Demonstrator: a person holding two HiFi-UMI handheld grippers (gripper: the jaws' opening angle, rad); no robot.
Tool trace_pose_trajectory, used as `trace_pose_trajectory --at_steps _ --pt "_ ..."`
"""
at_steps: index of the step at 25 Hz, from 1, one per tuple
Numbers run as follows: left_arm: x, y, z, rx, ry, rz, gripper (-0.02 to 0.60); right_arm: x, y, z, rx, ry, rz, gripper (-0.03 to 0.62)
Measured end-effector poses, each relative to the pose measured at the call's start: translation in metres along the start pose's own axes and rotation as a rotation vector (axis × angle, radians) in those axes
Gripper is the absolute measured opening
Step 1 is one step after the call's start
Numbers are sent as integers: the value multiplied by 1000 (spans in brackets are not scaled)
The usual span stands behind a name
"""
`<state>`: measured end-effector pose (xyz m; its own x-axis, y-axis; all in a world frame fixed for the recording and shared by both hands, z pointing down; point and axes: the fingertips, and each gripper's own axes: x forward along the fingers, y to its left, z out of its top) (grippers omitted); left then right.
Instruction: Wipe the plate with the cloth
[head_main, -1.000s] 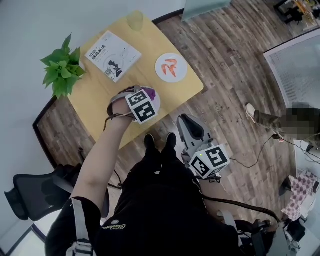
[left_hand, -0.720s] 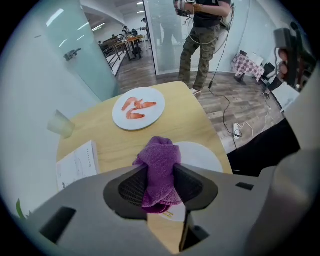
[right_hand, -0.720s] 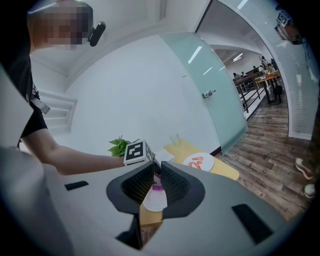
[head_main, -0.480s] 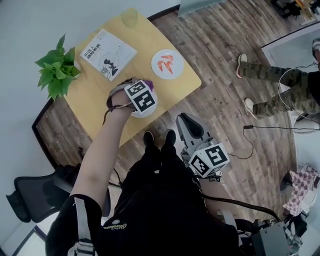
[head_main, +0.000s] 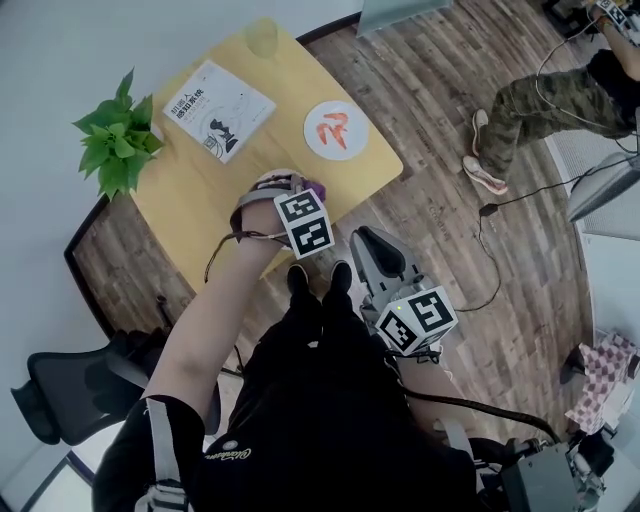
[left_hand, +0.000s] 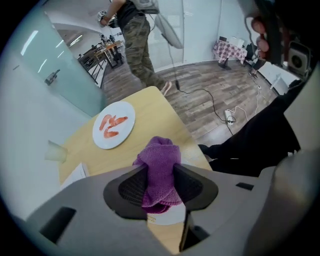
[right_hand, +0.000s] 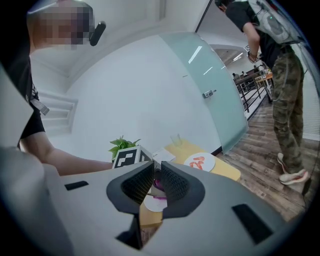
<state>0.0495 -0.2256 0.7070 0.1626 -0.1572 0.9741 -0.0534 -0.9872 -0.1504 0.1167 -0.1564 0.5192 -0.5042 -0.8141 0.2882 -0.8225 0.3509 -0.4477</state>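
A wood-plank floor (head_main: 450, 120) is spreading around a pale, smooth wooden worktop (head_main: 190, 200) with rounded corners. Compared with half a second ago, the left hand-held gripper (left_hand: 159, 176) is sitting closer to the worktop's near edge. The bystander in camouflage trousers (head_main: 520, 100) is standing farther toward the upper right of the head view. The right hand-held gripper (right_hand: 156, 176) is hanging where it was, off the worktop beside the person's legs.

The left one's ribbed black pads are clamping a purple cloth (left_hand: 159, 160). The fuzzy terry bundle is bulging out above the jaws and hanging below them. It is hovering over a round white plate (left_hand: 170, 219) at the worktop's near edge; whether it is touching cannot be told. The right one's jaws are standing almost together, with only a sliver between them, gripping nothing.

Farther back, a glossy shrimp-printed plate (head_main: 335, 130), a flat white book (head_main: 215, 110), a leafy green plant (head_main: 115, 140) and a translucent cup (head_main: 262, 38) are resting on the worktop.
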Motion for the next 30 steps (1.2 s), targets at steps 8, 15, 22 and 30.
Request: trace_pose_trajectory --at_steps 8,15,22,30 --pt "1 -52 -1 73 14 -48 160 -5 3 1 3 -5 7 43" --pt "-25 -37 -3 -34 -74 23 160 -14 15 2 -10 -7 17 43" --pt "-134 8 -24 -604 -568 97 160 -12 26 39 -88 -64 48 43" --pt "-269 39 -60 -944 -1044 321 160 0 65 109 -227 -180 127 43"
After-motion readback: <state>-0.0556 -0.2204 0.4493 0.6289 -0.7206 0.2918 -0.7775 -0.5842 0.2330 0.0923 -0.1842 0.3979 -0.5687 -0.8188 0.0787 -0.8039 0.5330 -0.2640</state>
